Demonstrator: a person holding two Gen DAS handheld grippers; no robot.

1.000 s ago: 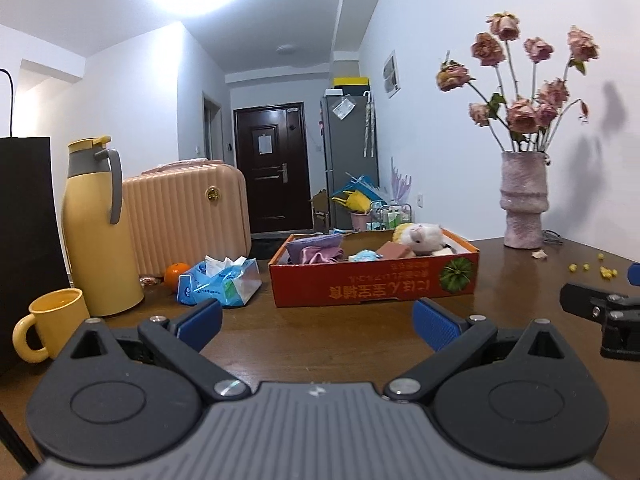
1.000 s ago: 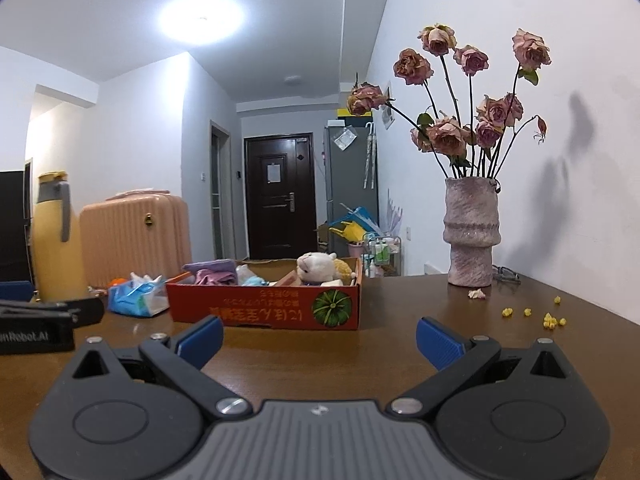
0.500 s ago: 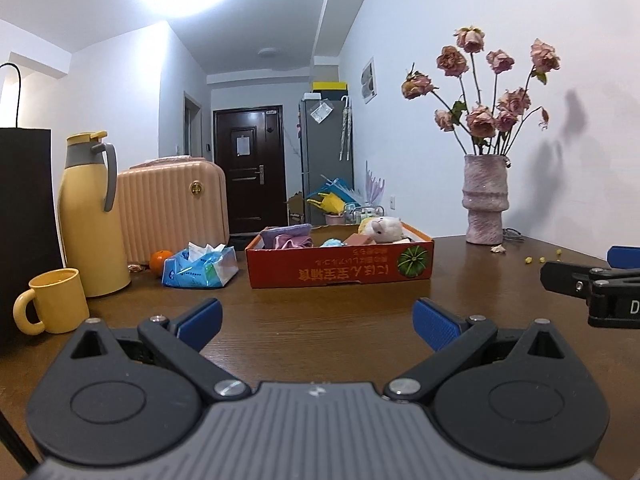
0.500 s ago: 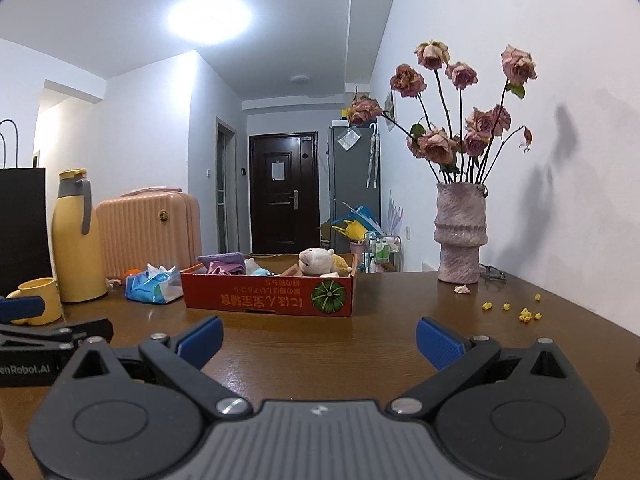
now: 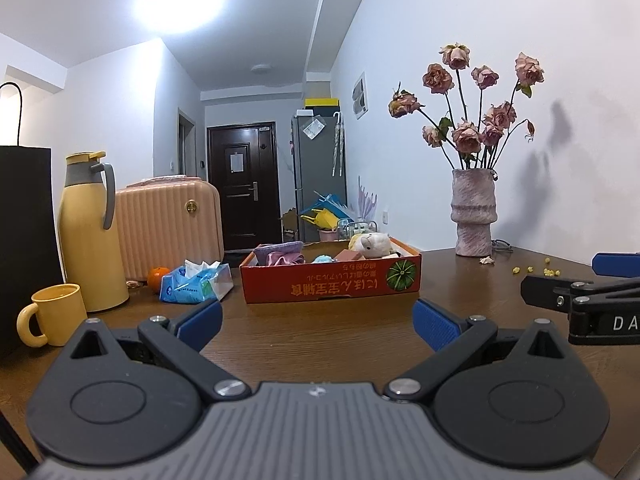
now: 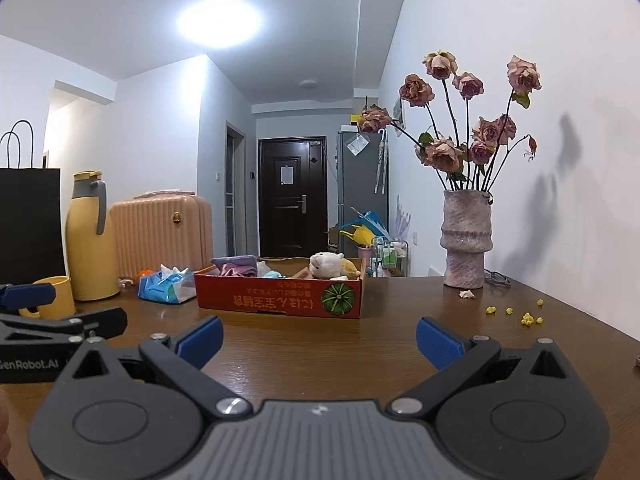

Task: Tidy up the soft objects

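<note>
A shallow red cardboard box [image 5: 332,282] [image 6: 280,294] sits on the brown table, well ahead of both grippers. Inside it lie a white plush toy [image 5: 374,244] [image 6: 326,265], a purple cloth [image 5: 280,254] [image 6: 236,264] and a small light-blue soft item [image 5: 323,258]. My left gripper [image 5: 316,322] is open and holds nothing, low over the table. My right gripper [image 6: 318,338] is open too, also with nothing in it. Each gripper shows at the edge of the other's view.
A blue tissue pack [image 5: 196,282] and an orange [image 5: 157,277] lie left of the box. A yellow jug [image 5: 90,236], yellow mug [image 5: 54,314], black bag [image 5: 24,248] and peach suitcase [image 5: 168,226] stand left. A vase of roses [image 5: 474,216] stands right, near yellow crumbs [image 6: 520,316].
Both grippers have drawn back from the box, which looks smaller and farther than a second ago. Both stay open. Nothing on the table has moved.
</note>
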